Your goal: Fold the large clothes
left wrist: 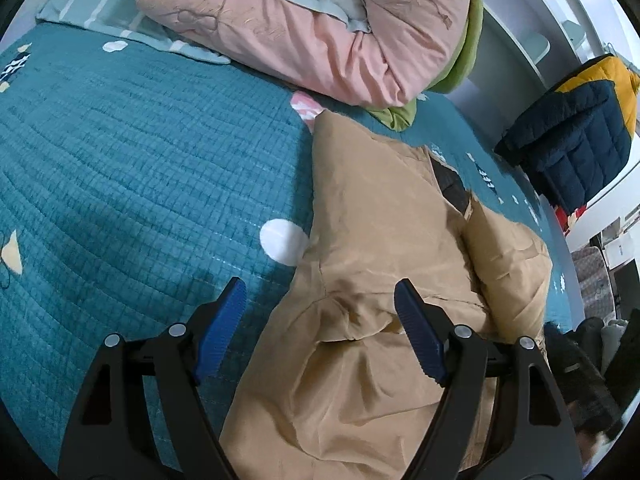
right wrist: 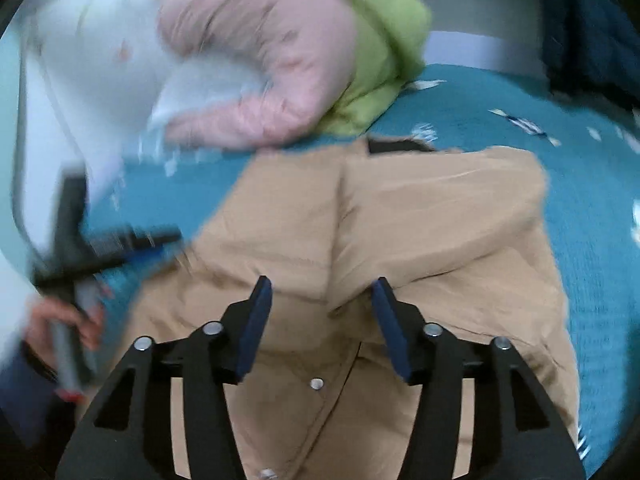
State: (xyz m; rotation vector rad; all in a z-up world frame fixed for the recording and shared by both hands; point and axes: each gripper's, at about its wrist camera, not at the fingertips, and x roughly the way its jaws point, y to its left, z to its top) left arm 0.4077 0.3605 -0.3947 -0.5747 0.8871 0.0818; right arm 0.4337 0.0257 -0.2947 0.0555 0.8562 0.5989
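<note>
A tan padded coat [left wrist: 372, 240] lies spread on a teal quilted bed cover [left wrist: 140, 152]. My left gripper [left wrist: 320, 292] is open, hovering over the coat's left edge with nothing between its blue pads. In the right wrist view the coat [right wrist: 420, 220] fills the middle, with snap buttons [right wrist: 317, 383] along its front placket near the camera. My right gripper [right wrist: 322, 290] is open above the coat and holds nothing. The left gripper [right wrist: 120, 240] shows blurred at the left in the right wrist view, held by a hand [right wrist: 60, 320].
A pile of pink and green bedding [left wrist: 320, 40] lies at the head of the bed, also in the right wrist view [right wrist: 280, 60]. A navy and yellow quilted jacket [left wrist: 580, 128] hangs at the right. The bed edge runs along the right side [left wrist: 560, 248].
</note>
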